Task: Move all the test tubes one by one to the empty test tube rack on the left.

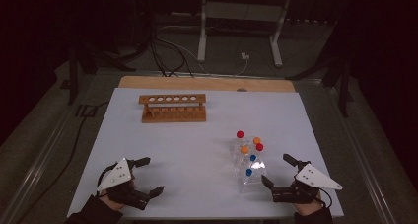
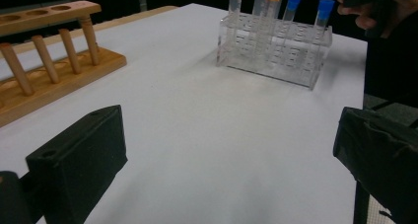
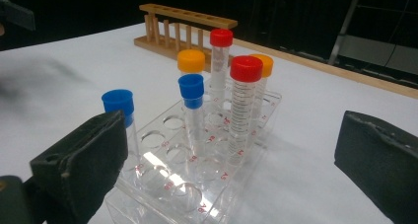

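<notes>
Dim room, dark walls — light falls mostly on the table (image 1: 197, 135), white-topped with a bare wood strip (image 1: 207, 82) along its far edge. Grey carpet floor (image 1: 44, 130). Beyond the far edge, a white-legged desk frame (image 1: 241, 17); black cables (image 1: 162, 51) trail across the floor — white plug (image 1: 245, 56) nearby.

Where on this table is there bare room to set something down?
The widest bare patch is the white mat between the wooden rack, the clear tube rack and the left gripper. The mat's far right corner is bare too. It is crowded where the right gripper stands close to the clear tube rack.
</notes>
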Action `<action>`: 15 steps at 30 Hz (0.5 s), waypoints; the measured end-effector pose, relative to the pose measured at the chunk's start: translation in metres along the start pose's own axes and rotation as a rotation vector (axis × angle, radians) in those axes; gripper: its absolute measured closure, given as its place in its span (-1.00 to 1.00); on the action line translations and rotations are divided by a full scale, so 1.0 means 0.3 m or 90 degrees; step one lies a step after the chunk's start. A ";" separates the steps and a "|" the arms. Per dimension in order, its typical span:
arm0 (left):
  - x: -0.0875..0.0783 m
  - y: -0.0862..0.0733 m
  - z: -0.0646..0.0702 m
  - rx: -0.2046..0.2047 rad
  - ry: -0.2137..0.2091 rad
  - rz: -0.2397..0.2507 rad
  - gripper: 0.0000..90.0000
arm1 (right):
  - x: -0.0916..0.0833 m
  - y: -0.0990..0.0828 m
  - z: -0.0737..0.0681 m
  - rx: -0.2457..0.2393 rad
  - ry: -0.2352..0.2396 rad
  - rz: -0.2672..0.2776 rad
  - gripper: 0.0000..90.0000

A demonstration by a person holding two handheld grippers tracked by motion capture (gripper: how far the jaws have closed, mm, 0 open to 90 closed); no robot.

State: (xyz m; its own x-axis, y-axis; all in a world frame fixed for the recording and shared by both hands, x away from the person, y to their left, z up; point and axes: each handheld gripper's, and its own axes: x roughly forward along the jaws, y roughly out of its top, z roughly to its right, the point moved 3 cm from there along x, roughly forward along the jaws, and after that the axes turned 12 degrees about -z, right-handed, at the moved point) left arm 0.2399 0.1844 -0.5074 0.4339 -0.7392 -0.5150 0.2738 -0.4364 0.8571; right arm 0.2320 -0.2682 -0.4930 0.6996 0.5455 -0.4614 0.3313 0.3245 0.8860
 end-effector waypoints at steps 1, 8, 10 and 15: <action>0.000 0.000 0.000 0.000 0.000 0.000 -0.99 | 0.000 0.000 0.000 0.000 0.000 0.000 -1.00; 0.002 0.001 0.003 -0.004 -0.008 0.000 -0.99 | -0.012 0.007 0.020 0.037 0.012 -0.014 -1.00; 0.000 0.003 0.002 -0.006 -0.011 0.003 -0.99 | -0.010 0.011 0.021 0.039 -0.001 -0.030 -1.00; -0.001 0.003 0.001 -0.006 -0.010 0.004 -0.99 | -0.022 0.041 0.012 0.051 -0.005 -0.056 -1.00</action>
State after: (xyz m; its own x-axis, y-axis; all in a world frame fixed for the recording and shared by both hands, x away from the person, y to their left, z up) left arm 0.2397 0.1842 -0.5065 0.4213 -0.7500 -0.5099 0.2801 -0.4271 0.8597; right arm 0.2337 -0.2704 -0.4790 0.6703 0.5119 -0.5372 0.4405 0.3082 0.8432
